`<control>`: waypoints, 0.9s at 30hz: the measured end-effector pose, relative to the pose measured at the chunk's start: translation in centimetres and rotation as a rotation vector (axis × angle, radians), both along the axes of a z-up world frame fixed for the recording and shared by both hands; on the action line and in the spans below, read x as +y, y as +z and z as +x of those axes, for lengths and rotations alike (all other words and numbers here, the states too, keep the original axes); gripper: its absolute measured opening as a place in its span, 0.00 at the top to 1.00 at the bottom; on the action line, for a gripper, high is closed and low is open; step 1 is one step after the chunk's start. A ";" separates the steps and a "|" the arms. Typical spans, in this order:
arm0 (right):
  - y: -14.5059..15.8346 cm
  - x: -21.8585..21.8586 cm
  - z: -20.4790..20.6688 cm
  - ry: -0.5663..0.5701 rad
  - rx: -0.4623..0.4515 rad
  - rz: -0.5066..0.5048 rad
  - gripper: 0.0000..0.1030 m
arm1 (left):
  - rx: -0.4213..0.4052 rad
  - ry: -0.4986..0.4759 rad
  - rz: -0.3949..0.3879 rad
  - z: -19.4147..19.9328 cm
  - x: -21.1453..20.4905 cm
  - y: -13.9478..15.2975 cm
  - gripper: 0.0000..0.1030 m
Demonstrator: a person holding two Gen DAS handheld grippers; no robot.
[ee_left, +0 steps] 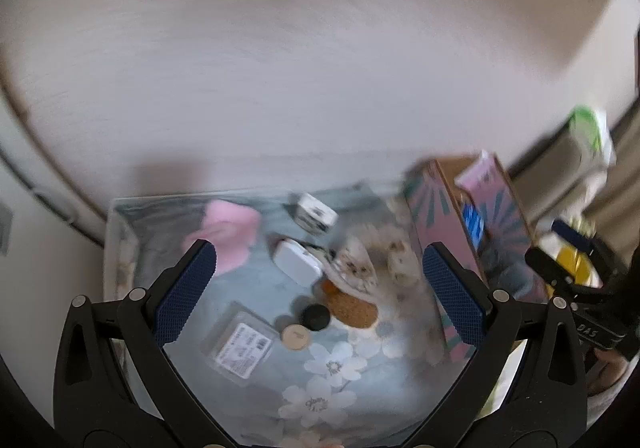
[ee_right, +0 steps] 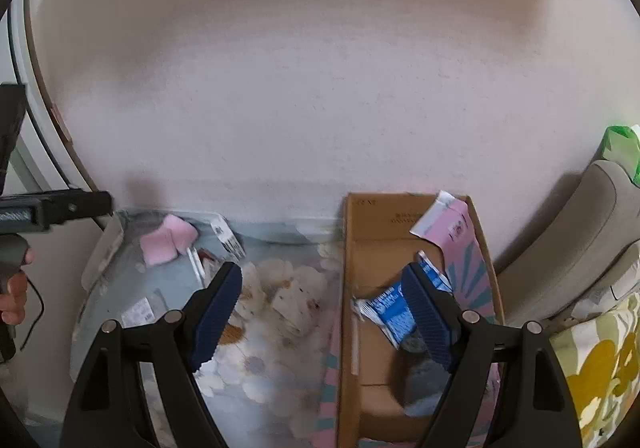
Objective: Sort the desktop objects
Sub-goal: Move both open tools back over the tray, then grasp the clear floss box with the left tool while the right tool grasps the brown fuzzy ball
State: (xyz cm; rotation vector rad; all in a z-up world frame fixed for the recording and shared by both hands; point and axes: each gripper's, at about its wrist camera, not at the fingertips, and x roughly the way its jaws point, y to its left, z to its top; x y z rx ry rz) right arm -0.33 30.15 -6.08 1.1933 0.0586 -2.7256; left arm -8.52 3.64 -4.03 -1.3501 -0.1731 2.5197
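Note:
My left gripper [ee_left: 316,272] is open and empty above a floral desk mat [ee_left: 336,368]. Below it lie a white case [ee_left: 298,262], a black cap [ee_left: 316,316], a round beige lid [ee_left: 296,336], a cork coaster [ee_left: 352,308], a clear packet with a label [ee_left: 240,344], a pink cloth [ee_left: 228,236] and a small white box [ee_left: 316,212]. My right gripper [ee_right: 322,312] is open and empty over the left wall of a cardboard box [ee_right: 360,288]. The box holds a blue packet [ee_right: 388,308] and a pink carton [ee_right: 448,224].
The cardboard box [ee_left: 464,240] stands at the mat's right side. A wall rises right behind the desk. A beige chair [ee_right: 592,232] with a green bag [ee_right: 620,147] stands to the right. The other gripper's body [ee_right: 52,207] shows at far left.

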 end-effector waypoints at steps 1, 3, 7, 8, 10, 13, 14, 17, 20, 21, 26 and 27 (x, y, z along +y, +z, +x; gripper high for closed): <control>0.2 -0.3 0.0 0.003 0.003 -0.005 0.23 | 0.022 0.020 0.006 0.3 -1.1 0.4 0.00; 0.3 -0.9 -0.2 0.015 0.002 -0.012 0.23 | 0.058 0.054 -0.011 0.9 -3.0 1.0 0.00; -0.2 -2.4 -0.6 0.066 -0.012 -0.024 0.23 | 0.081 0.094 -0.054 2.0 -6.1 0.9 0.00; -0.3 -3.0 -0.5 0.078 -0.019 -0.020 0.23 | 0.074 0.102 -0.057 2.2 -6.8 0.6 0.00; -1.1 -4.1 -0.5 0.103 -0.037 -0.017 0.23 | 0.049 0.120 -0.061 2.6 -8.1 -0.5 0.00; -2.6 -5.5 -0.5 0.139 -0.075 -0.025 0.23 | 0.016 0.110 -0.068 3.6 -9.3 -2.9 0.00; -3.2 -6.0 -0.4 0.148 -0.085 -0.023 0.23 | 0.007 0.094 -0.078 4.0 -9.3 -3.9 0.00; -5.5 -7.5 0.1 0.167 -0.115 0.008 0.23 | -0.013 0.015 -0.125 5.4 -8.6 -7.2 0.01; -8.4 -8.7 0.2 0.190 -0.160 0.025 0.23 | -0.024 -0.091 -0.183 6.6 -7.0 -11.3 0.01; -9.6 -9.0 0.2 0.201 -0.174 0.038 0.23 | -0.023 -0.117 -0.190 6.8 -6.7 -12.3 0.01; -14.2 -10.7 -0.4 0.277 -0.186 0.132 0.23 | -0.041 -0.220 -0.195 6.6 -4.9 -17.1 0.05; -14.7 -11.0 -0.5 0.286 -0.184 0.138 0.24 | -0.037 -0.238 -0.202 6.5 -4.6 -17.8 0.06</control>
